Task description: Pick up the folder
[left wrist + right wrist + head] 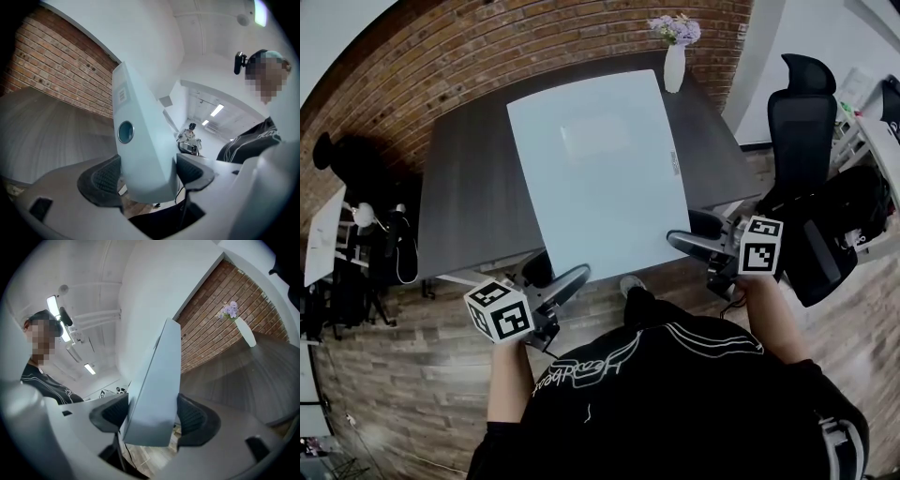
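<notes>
My left gripper [567,281] and right gripper [684,241] each clamp a near corner of the pale blue rectangular folder [598,169]. It sits over the dark grey table [469,187], with its long axis pointing away from me toward the white vase [674,66].

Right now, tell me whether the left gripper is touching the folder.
Touching. In the left gripper view, the left gripper has both jaws pressed against opposite faces of the folder at its corner, with no gap on either side.

Pale blue folder [598,169]; dark grey table [469,206]; red-brown brick wall [487,47].
</notes>
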Tool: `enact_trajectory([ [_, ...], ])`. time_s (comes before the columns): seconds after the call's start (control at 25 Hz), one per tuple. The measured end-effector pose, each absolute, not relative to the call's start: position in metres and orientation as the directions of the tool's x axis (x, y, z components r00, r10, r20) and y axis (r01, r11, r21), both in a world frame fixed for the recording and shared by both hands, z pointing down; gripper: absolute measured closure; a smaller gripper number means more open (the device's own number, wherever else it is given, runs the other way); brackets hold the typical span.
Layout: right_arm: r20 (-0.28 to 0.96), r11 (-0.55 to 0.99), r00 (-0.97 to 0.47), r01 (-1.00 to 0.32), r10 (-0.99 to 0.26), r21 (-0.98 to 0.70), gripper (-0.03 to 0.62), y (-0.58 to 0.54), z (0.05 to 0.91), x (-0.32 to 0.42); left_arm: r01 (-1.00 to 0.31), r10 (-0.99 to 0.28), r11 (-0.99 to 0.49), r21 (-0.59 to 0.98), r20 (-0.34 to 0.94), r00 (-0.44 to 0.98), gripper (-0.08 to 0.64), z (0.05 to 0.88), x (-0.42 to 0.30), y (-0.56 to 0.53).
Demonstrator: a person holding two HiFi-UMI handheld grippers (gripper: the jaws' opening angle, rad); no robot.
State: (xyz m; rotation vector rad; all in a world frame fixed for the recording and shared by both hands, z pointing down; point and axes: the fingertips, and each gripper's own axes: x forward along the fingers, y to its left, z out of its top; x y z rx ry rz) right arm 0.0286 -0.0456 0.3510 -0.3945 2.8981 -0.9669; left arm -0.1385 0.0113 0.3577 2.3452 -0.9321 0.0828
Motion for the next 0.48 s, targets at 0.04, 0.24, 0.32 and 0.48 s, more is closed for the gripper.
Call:
enact_trajectory([
  [0.04, 0.024, 0.770, -0.966, -0.221, -0.259, -0.598, 0.312, -0.0458, 0.3514, 0.0283, -0.643, -0.605, -0.567, 0.516, 0.269, 0.749, 0.199, 0.3579, -0.1388, 0.0114],
  [0.24, 0.025, 0.771, -0.967, -0.217, -0.253, -0.599, 0.311, -0.0464, 0.3519, 0.0257, -0.648, -0.612, -0.563, 0.513, 0.268, 0.744, 0.199, 0.3579, -0.1406, 0.0116],
  [0.32, 0.027, 0.773, -0.968, -0.216, -0.250, -0.597, 0.311, -0.0481, 0.3533, 0.0238, -0.651, -0.615, -0.563, 0.509, 0.269, 0.742, 0.199, 0.3588, -0.1423, 0.0102],
  [0.48, 0.024, 0.768, -0.968, -0.214, -0.251, -0.604, 0.311, -0.0516, 0.3581, 0.0220, -0.653, -0.615, -0.556, 0.515, 0.274, 0.740, 0.199, 0.3632, -0.1440, 0.0071],
])
